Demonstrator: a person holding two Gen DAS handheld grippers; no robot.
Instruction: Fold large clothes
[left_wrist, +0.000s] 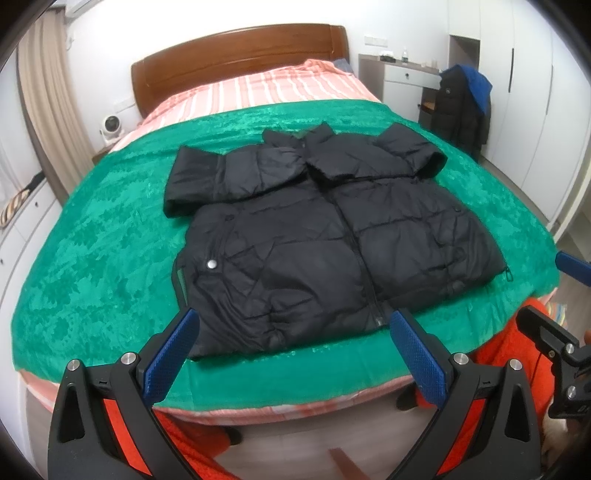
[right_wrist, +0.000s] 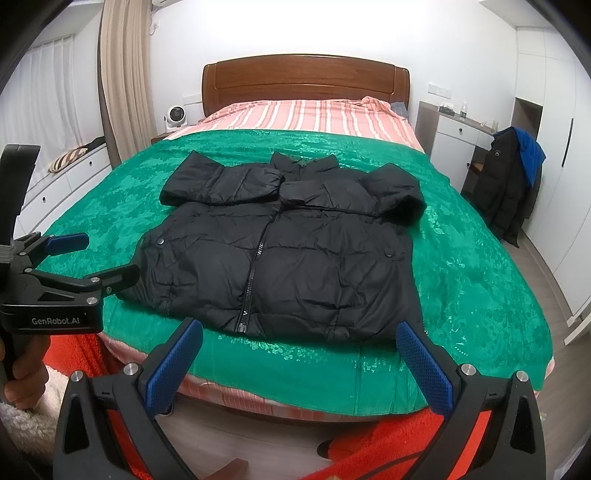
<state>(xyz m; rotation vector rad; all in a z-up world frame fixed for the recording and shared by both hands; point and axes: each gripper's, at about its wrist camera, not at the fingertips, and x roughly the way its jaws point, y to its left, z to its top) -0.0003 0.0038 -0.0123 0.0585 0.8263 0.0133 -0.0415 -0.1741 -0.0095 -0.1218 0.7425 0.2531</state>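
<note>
Your two handheld grippers, the left gripper (left_wrist: 295, 350) and right gripper (right_wrist: 299, 354), share black frames, blue dimpled finger pads (left_wrist: 171, 356), silver screw heads and orange-red inner panels; one body reads "GenRobot.AI" in white. You wear fuzzy orange-red clothing (right_wrist: 373, 443).

Black puffer jacket (left_wrist: 325, 236) (right_wrist: 280, 254) lies flat, front up, zipped, both sleeves folded across chest, on green blanket (left_wrist: 92, 251) (right_wrist: 461, 273).

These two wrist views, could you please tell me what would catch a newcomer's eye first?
A black puffer jacket lies zipped, sleeves folded across its chest, in the middle of a bright green blanket on the bed. Both grippers, left and right, hang open at the bed's near edge.
</note>
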